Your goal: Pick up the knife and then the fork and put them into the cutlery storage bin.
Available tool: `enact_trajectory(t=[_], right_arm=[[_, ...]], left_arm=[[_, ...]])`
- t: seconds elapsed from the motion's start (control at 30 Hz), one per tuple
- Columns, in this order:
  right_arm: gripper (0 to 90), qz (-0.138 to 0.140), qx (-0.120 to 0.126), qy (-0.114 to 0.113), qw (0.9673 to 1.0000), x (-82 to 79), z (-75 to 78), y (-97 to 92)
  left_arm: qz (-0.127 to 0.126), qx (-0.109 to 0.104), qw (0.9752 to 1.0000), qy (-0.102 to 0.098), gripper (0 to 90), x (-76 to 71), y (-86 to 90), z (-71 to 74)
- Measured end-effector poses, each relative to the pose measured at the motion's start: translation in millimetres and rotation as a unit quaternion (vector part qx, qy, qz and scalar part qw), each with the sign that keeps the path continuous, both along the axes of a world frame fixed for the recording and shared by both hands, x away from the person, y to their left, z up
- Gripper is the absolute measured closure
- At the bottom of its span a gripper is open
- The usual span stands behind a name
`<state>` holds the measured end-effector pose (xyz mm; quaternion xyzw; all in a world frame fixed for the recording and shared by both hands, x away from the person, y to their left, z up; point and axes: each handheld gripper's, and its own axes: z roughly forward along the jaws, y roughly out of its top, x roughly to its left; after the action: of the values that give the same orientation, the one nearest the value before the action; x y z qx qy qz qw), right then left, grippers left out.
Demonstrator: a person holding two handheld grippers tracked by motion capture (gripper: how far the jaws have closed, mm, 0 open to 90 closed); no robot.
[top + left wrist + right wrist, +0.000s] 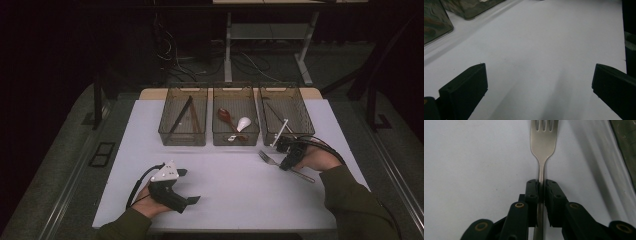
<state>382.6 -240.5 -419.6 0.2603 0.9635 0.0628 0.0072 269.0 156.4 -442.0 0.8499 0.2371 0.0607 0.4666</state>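
The left hand-held gripper (pixel 186 186) rests near the front of the bench (pixel 235 195), jaws spread wide with nothing between them. Farther right, the right hand-held gripper (pixel 541 191) is clenched on the fork (pixel 543 142) at its handle, flat on the bench. Keep the squeeze square and lift level toward the right bin (pixel 286 116) behind it.

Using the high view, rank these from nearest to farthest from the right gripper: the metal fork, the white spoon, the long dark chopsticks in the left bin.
1. The silver metal fork, clamped in the right gripper at the table's right.
2. The white spoon, in the middle smoky transparent bin.
3. The long dark chopsticks, leaning in the left smoky bin.
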Motion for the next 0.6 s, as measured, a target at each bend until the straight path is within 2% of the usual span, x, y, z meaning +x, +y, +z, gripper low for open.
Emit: enact_trajectory(t=[0.13, 0.33, 0.4, 0.5, 0.6], right_arm=[[83.9, 0.005, -0.018, -0.005, 0.9998, -0.5, 0.1, 4.5], [84.7, 0.004, -0.015, -0.009, 0.9998, -1.4, 0.5, 3.5], [84.7, -0.009, 0.001, -0.007, 0.9999, -3.2, 2.4, 1.0], [84.7, -0.019, 0.036, -0.021, 0.9989, -2.4, 7.8, -8.9], [84.7, -0.039, 0.079, -0.042, 0.9952, -3.3, 14.7, -20.0]], left_arm=[[0.002, 0.000, 1.0000, -0.001, 0.0, 0.2, 0.0, 0.2], [0.003, 0.000, 1.0000, -0.002, 0.0, -0.3, -0.2, 0.4], [0.003, -0.001, 1.0000, 0.000, 0.0, -0.3, 0.0, 0.1], [0.001, -0.003, 1.0000, 0.002, 0.0, 0.2, 0.3, -0.3], [0.000, -0.004, 1.0000, 0.001, 0.0, -0.3, -0.1, -0.1]])
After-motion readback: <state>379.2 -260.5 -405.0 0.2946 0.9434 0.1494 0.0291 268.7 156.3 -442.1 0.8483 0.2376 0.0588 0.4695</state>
